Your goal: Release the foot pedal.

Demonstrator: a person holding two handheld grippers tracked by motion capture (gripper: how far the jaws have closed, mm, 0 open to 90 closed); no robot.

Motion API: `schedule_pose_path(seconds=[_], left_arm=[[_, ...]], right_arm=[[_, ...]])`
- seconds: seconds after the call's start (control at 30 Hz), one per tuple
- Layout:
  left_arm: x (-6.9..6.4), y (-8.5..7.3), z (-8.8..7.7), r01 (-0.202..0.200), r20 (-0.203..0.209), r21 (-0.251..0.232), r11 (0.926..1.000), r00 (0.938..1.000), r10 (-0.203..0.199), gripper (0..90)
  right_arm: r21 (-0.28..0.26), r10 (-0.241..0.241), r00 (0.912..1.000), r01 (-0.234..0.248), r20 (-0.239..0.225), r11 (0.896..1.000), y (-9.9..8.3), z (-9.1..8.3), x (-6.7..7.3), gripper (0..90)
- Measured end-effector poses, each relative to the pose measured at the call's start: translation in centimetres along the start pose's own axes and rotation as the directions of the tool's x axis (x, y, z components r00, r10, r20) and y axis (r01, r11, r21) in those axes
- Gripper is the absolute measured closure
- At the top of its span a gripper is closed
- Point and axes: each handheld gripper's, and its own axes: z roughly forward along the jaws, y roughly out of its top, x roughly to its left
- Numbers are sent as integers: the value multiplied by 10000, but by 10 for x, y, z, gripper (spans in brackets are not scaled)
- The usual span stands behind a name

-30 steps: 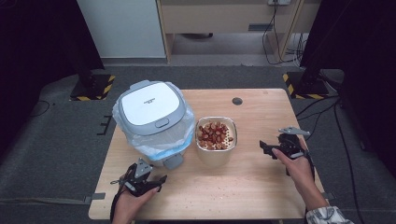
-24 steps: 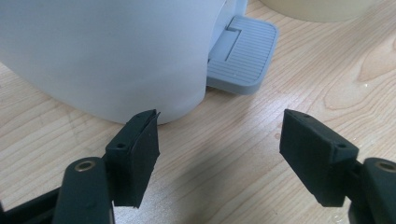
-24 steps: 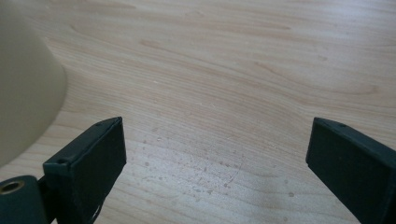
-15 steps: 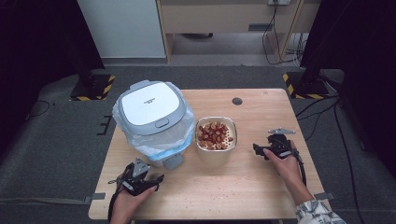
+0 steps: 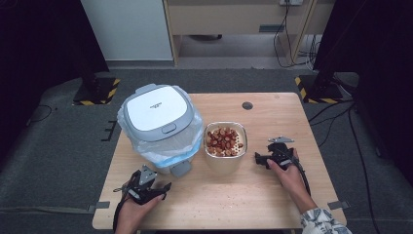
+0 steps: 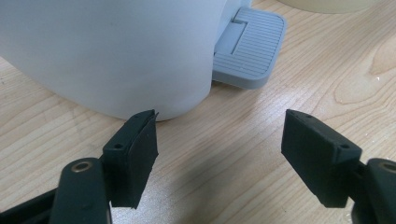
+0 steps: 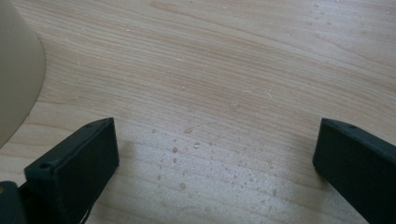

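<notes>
A white pedal bin [image 5: 158,126] with a grey-rimmed lid and a plastic liner stands at the table's left. Its grey pedal [image 5: 181,168] points toward the front edge. Just right of it sits a beige bowl [image 5: 225,141] full of reddish-brown pieces. My left gripper [image 5: 155,184] rests low in front of the bin, open, with its jaws facing the bin's base [image 6: 116,56] and the pedal [image 6: 250,46]; nothing lies between them [image 6: 219,135]. My right gripper [image 5: 260,158] is just right of the bowl, pointing at it. Its jaws have just been opening and stand wide and empty [image 7: 217,149], beside the bowl's wall [image 7: 16,79].
The wooden table [image 5: 272,112] has a round cable hole [image 5: 247,105] near its back edge. Small drops or crumbs [image 7: 187,154] speckle the wood under my right gripper. Yellow-and-black stand feet [image 5: 97,90] sit on the floor beyond the table's back corners.
My right hand has moved left toward the bowl and sunk closer to the table. The left hand and gripper have stayed where they were.
</notes>
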Motion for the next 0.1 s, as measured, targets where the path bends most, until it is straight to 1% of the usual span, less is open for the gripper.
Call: schedule_pose_path(seconds=[0.1], left_arm=[[0, 0, 0, 12, -10, -42, 10000, 10000, -12, 260]], right_arm=[[-15, -14, 10000, 14, 17, 10000, 0, 0, 0, 8]])
